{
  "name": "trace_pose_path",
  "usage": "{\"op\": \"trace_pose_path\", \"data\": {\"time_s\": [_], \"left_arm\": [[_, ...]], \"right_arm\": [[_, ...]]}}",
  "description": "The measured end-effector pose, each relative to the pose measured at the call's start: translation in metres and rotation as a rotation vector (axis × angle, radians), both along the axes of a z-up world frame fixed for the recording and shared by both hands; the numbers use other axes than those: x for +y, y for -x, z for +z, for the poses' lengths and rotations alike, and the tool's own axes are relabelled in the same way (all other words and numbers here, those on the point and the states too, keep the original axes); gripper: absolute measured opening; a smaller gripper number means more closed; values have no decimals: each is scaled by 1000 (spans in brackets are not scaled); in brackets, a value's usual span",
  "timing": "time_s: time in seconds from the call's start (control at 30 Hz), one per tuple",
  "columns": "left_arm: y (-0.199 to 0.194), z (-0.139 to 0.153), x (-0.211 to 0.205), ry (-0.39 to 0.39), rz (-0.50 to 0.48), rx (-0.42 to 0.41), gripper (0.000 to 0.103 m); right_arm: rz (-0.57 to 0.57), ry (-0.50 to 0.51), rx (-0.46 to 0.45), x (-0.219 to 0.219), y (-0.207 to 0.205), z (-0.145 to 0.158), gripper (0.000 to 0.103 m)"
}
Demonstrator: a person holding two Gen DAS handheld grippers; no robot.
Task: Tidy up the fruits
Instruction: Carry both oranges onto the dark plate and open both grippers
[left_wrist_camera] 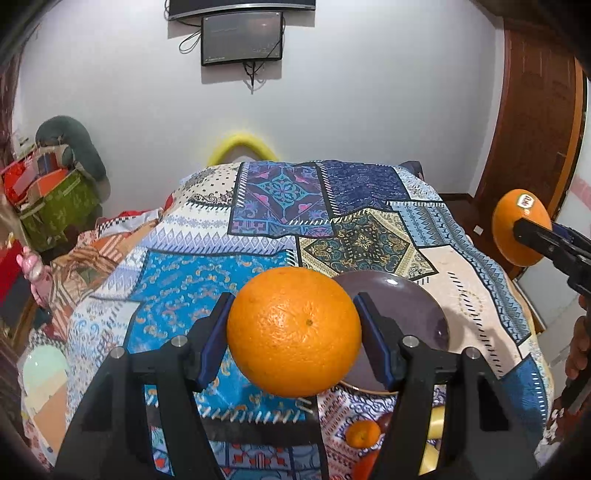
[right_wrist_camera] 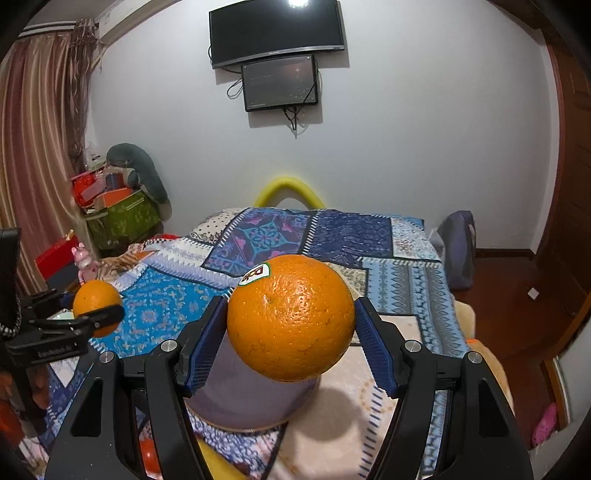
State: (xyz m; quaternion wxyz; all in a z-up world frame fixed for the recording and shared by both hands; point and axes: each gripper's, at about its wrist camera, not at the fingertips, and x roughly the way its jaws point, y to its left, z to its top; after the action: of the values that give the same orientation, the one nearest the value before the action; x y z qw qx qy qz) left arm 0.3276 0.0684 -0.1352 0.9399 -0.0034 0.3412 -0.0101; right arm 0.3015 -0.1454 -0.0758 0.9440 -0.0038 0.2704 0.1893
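My left gripper (left_wrist_camera: 293, 328) is shut on a plain orange (left_wrist_camera: 293, 332) and holds it above the bed, just left of a purple plate (left_wrist_camera: 413, 302). My right gripper (right_wrist_camera: 291, 325) is shut on an orange with a sticker (right_wrist_camera: 291, 317), held above the same purple plate (right_wrist_camera: 243, 387). Each gripper shows in the other view: the right one with its orange (left_wrist_camera: 522, 232) at the far right, the left one with its orange (right_wrist_camera: 96, 306) at the far left. A small tangerine (left_wrist_camera: 362, 434) and a yellow fruit (left_wrist_camera: 436, 424) lie near the bed's front edge.
A patchwork quilt (left_wrist_camera: 258, 221) covers the bed. A green box of clutter (right_wrist_camera: 122, 218) stands at the back left. A wooden door (left_wrist_camera: 532, 129) is at the right. Monitors (right_wrist_camera: 277, 33) hang on the wall. A grey bag (right_wrist_camera: 456, 251) sits beside the bed.
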Motion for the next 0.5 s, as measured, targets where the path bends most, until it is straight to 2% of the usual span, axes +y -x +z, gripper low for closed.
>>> {"op": "trace_pose_path", "data": {"time_s": [0.23, 0.37, 0.5], "left_arm": [[-22, -1, -3, 1, -22, -7, 65], [-32, -10, -6, 23, -32, -2, 65], [-48, -27, -15, 5, -51, 26, 65]], "right_arm": [[13, -26, 37, 12, -21, -16, 66], [15, -31, 49, 13, -30, -25, 66], [23, -15, 72, 15, -39, -36, 66]]}}
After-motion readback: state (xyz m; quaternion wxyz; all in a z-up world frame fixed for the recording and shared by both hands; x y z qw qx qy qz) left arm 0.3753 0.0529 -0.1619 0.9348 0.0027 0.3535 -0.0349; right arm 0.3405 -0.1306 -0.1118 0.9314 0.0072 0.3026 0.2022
